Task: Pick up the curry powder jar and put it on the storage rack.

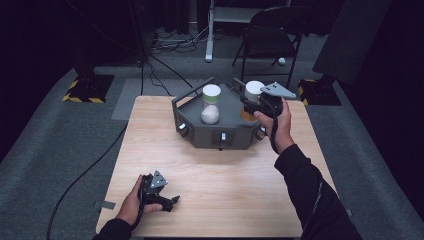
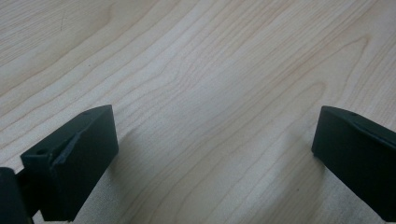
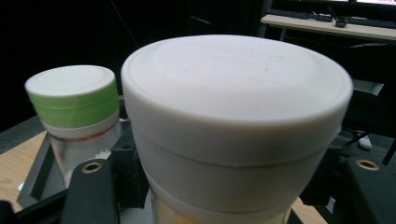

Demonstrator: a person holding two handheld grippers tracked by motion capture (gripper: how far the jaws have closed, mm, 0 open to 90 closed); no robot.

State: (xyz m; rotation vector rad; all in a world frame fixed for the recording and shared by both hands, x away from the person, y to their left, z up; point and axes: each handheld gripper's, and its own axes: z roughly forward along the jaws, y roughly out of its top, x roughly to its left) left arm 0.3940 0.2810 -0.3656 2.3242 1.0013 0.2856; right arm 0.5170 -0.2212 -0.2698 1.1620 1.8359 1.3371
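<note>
Jar (image 3: 236, 126) with smooth white cap

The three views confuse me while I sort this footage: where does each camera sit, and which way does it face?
High view: above the person's side, looking forward and down on the wooden table; both forearms and hands show, with the left gripper.
Left gripper view: rides the left gripper, facing down at bare tabletop between its parted jaws.
Right gripper view: rides the right gripper, facing the white-lidded jar it clamps; its jaws show.
Shared: the high and right gripper views both show the green-lidded jar and the dark tray.
</note>
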